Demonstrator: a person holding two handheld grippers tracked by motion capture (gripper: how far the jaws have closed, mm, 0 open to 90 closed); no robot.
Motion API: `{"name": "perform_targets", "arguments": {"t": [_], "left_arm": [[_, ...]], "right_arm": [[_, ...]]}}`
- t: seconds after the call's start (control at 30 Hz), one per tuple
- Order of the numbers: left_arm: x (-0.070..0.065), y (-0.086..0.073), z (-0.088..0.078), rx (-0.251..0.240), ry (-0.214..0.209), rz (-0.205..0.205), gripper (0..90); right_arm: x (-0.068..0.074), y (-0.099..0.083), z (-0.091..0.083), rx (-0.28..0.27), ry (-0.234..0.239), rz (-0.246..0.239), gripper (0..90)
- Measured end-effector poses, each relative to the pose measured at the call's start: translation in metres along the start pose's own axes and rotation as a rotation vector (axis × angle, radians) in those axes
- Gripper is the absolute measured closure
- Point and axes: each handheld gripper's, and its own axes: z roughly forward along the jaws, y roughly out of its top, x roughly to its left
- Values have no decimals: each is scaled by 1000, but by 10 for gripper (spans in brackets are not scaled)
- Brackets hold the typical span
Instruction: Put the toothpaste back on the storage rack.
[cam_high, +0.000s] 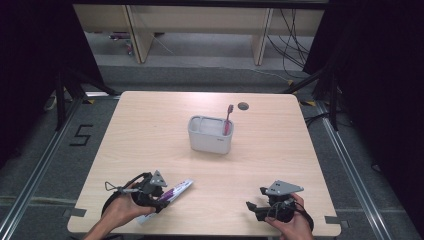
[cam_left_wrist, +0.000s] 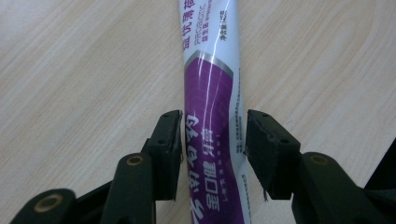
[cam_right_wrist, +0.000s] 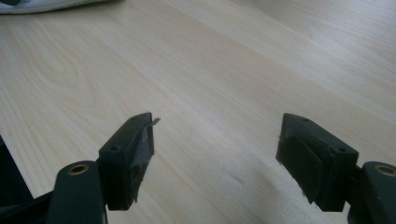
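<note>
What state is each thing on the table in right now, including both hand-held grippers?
Toothpaste tube: lying flat on the table, between the left jaws.
Left hand-held gripper: jaws straddling the tube, pads about at its sides, grip not certain.
Right hand-held gripper: open, nothing between the jaws, low over the table.
Toothbrush: standing in the holder, head up.
Holder: upright at mid-table.
</note>
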Motion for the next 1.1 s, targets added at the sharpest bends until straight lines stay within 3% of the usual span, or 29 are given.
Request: {"name": "perform_targets", "arguments": {"t": [0.3,0.43,0.7,0.73,0.77,1.0,1.1], "left_arm": [[-2,6,7,30,2,20,571],[-2,10,7,75,-9,24,573],[-1,18,10,112,-12,65,579],[-1,18,11,116,-17,62,580],[-4,17,12,111,-27,15,582],[-3,21,13,129,-34,35,596],[-5,21,14,131,-44,19,600]], "right_arm": [[0,0,0,2,-7,-3,280],[0,0,0,1,-2,0,281],[0,0,0,1,0,0,281],[0,0,0,0,-2,2,281],[0,0,0,1,-4,-2,281],[0,0,0,1,0,1,280],[0,0,0,0,-2,1,281]]}}
